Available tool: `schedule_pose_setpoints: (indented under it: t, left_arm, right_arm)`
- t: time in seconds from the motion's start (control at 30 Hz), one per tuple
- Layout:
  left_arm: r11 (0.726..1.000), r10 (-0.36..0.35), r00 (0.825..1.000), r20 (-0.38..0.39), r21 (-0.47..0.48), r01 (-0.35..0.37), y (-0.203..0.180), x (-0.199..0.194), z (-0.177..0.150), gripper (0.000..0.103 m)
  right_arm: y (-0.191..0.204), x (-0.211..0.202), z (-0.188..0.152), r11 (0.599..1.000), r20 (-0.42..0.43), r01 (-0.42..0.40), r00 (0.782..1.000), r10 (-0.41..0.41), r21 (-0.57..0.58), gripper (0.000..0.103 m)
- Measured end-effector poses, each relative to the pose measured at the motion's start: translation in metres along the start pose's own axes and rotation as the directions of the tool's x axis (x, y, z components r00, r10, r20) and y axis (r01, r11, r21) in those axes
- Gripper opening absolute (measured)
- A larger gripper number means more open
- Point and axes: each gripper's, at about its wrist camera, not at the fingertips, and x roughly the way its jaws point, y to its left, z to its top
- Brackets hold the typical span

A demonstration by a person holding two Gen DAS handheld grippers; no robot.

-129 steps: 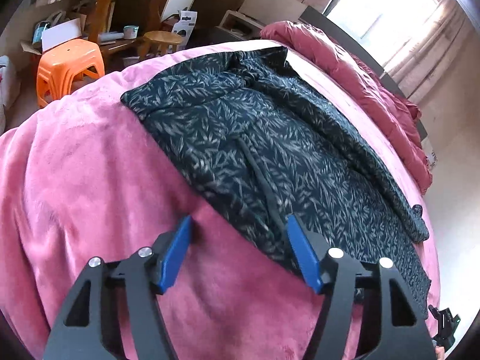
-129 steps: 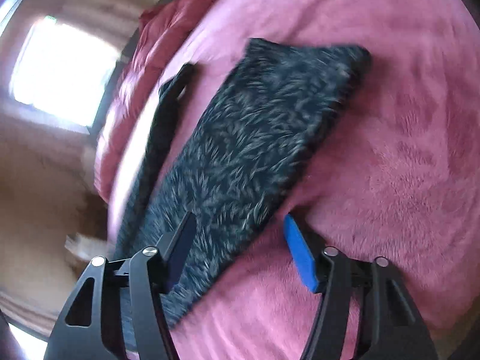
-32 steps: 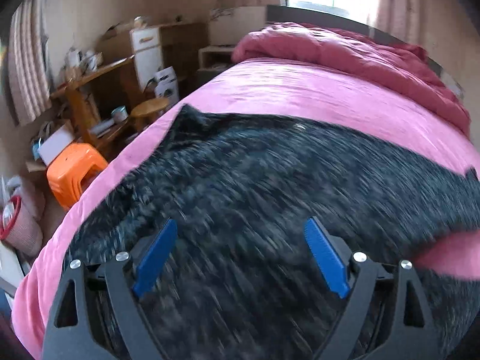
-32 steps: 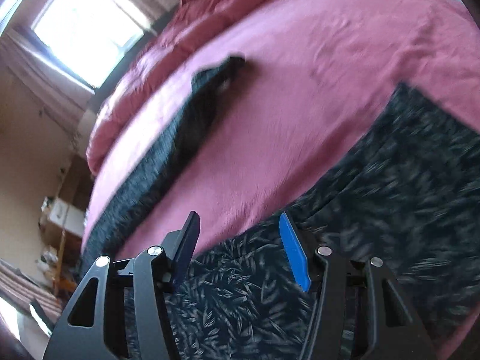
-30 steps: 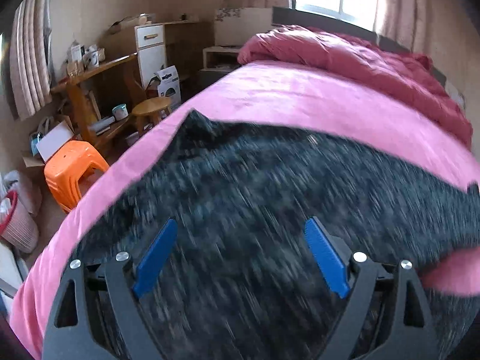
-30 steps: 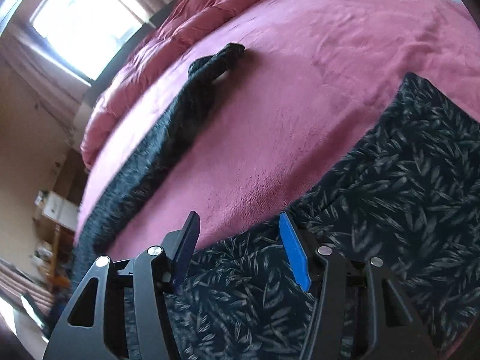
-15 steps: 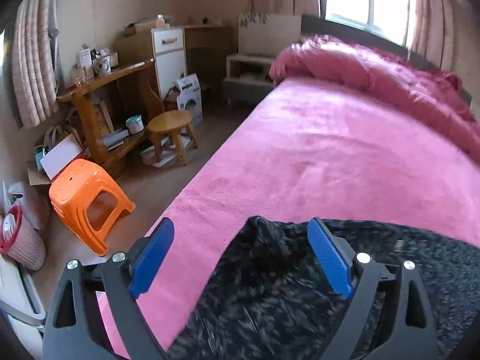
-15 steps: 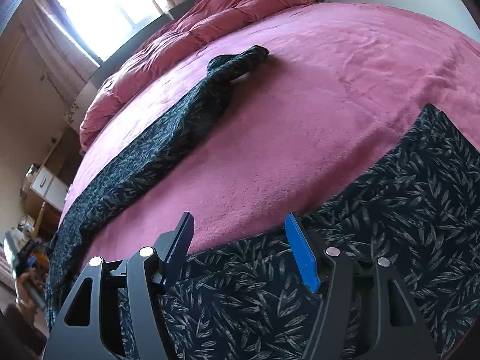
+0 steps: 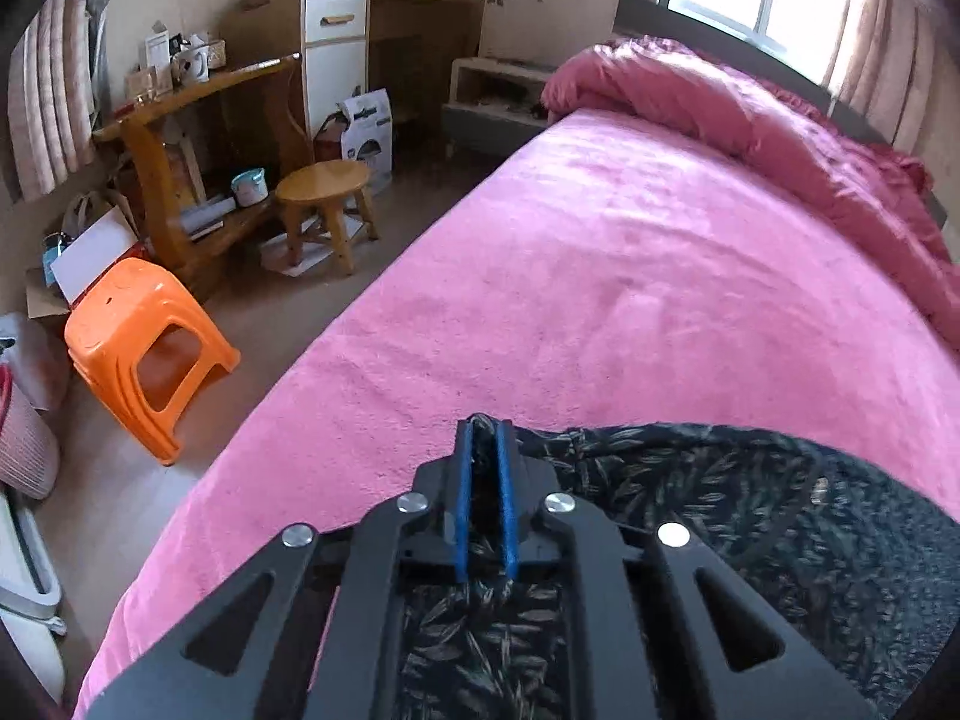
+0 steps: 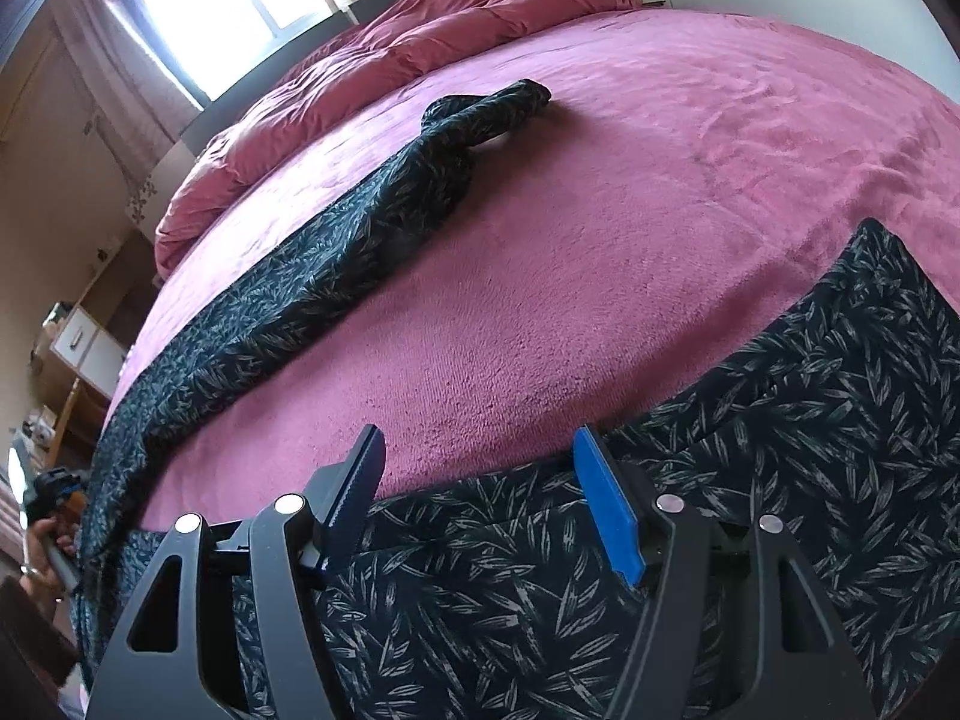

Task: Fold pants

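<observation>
Spread across the pink blanket (image 10: 600, 252) on the bed, the pants (image 10: 780, 450) are dark navy, almost black, with a pale leaf print all over. In the right wrist view one leg runs long and narrow away toward the crumpled pink duvet (image 10: 420, 30) near the window, its far end bunched into a small lump, while the wider part of the garment lies flat along the near edge of the bed, its upper border forming a straight line across the blanket. Between leg and body a broad wedge of bare blanket shows. The left gripper (image 9: 482, 438) has its blue pads pressed nearly together on a corner of the pants, a small tuft of the fabric poking out just past the tips, and more printed cloth lies under and to the right of its black frame. The right gripper (image 10: 474, 468) stands well apart, its jaws just above the fabric's edge, one finger over the blanket and the other over the cloth; the pads do not seem to press on anything, though whether the lower tips brush the fabric is hard to tell. At the far left edge of that view a hand (image 10: 42, 546) grasps the other tool's handle. Beside the bed stand an orange plastic stool (image 9: 138, 348) and a small wooden stool (image 9: 327, 204).
</observation>
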Motion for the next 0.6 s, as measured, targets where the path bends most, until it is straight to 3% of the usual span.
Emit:
schedule_pose_setpoints:
  t: [0.17, 0.3, 0.37, 0.6]
  left_arm:
    - [0.996, -0.083, 0.993, 0.085, -0.016, 0.085, 0.009, -0.04, -0.003, 0.004]
    - [0.98, -0.179, 0.974, 0.14, -0.06, 0.188, 0.023, -0.078, -0.014, 0.003]
    - [0.965, -0.238, 0.958, 0.158, -0.071, 0.251, 0.033, -0.098, -0.025, 0.002]
    - [0.926, -0.337, 0.922, 0.192, -0.107, 0.361, 0.058, -0.134, -0.087, 0.002]
  right_arm:
    - [-0.003, 0.0, 0.0, 1.0, 0.003, -0.012, 1.0, 0.012, 0.012, 0.064]
    - [-0.007, -0.001, 0.0, 0.999, 0.004, -0.028, 1.0, 0.028, 0.031, 0.064]
    - [-0.006, -0.002, 0.0, 0.999, 0.006, -0.023, 1.0, 0.023, 0.026, 0.064]
    - [0.013, -0.009, -0.005, 0.998, 0.036, 0.012, 0.999, -0.01, -0.06, 0.069]
